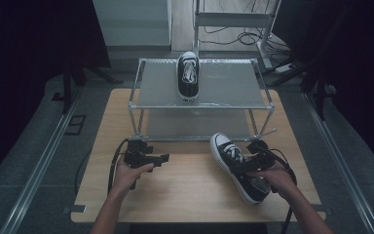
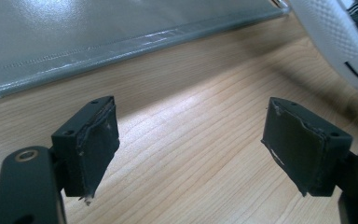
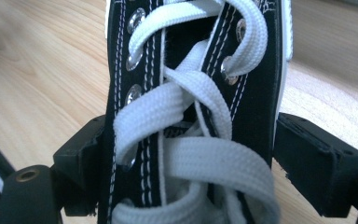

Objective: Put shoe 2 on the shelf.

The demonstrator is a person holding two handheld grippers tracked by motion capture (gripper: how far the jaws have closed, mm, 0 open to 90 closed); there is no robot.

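Lower left, our left hand-held gripper (image 1: 163,157) hangs with jaws spread wide over the counter (image 1: 190,190). At centre top, a shoe (image 1: 188,75) stands on the rack (image 1: 233,83). Lower right, our right hand-held gripper (image 1: 246,163) clamps another shoe (image 1: 237,167).

The table (image 1: 190,190) is pale wood with fine straight grain lines, and the rack (image 1: 202,105) on it is grey metal with silvery shelves. Both shoes, the one on the top shelf (image 1: 188,76) and the one on the table (image 1: 237,165), are black canvas with white toe caps, white soles, white laces, white double stitching and silver eyelets, and the toe cap shows a small dotted texture. The left tool (image 2: 191,144) and the right tool (image 3: 186,158) are matt black, with black cables, and the floor (image 1: 29,161) around is dark grey.
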